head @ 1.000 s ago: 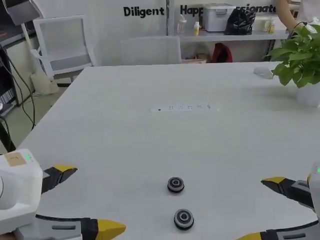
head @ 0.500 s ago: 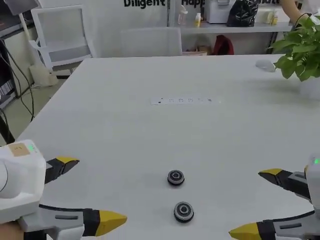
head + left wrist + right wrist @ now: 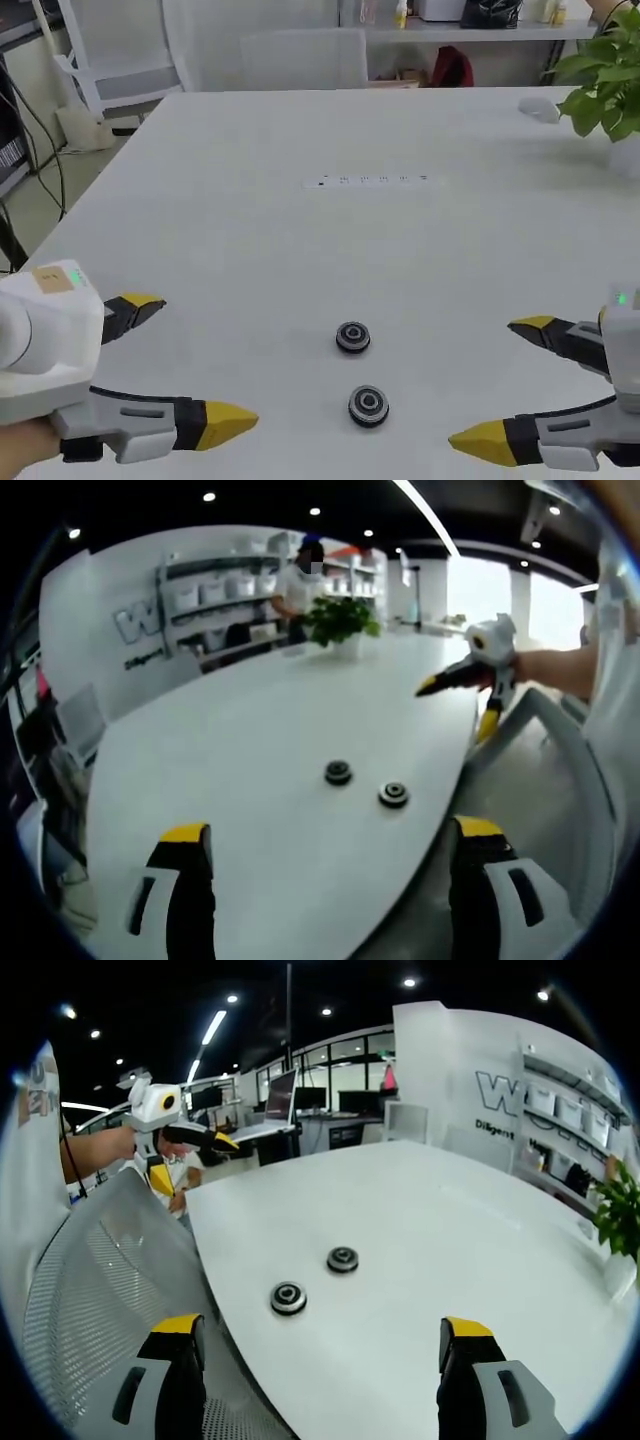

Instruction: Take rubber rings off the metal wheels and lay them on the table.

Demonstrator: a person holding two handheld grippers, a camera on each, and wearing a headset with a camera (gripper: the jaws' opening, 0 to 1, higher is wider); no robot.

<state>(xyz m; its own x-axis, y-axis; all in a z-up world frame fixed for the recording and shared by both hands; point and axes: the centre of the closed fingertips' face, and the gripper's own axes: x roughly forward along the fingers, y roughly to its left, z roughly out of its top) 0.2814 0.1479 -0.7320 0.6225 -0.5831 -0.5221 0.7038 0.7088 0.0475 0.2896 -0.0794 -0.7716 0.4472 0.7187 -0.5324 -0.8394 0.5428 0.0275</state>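
Two small metal wheels with dark rubber rings lie flat on the white table (image 3: 300,240): one wheel (image 3: 352,338) farther from me, the other wheel (image 3: 368,405) nearer the front edge. The same pair appears in the left gripper view, far wheel (image 3: 338,772) and near wheel (image 3: 393,794), and in the right gripper view, far wheel (image 3: 342,1259) and near wheel (image 3: 288,1298). My left gripper (image 3: 195,360) hovers open at the front left, well away from them. My right gripper (image 3: 505,380) is open at the front right. Neither holds anything.
A recessed power strip (image 3: 365,180) sits mid-table. A potted green plant (image 3: 605,85) stands at the far right corner. White chairs (image 3: 110,50) and shelving stand beyond the table's far edge. A mesh chair back (image 3: 110,1290) shows in the right gripper view.
The head camera has tilted down, so the whole scene has slid up. Both grippers have edged slightly inward toward the wheels. The wheels lie where they were.
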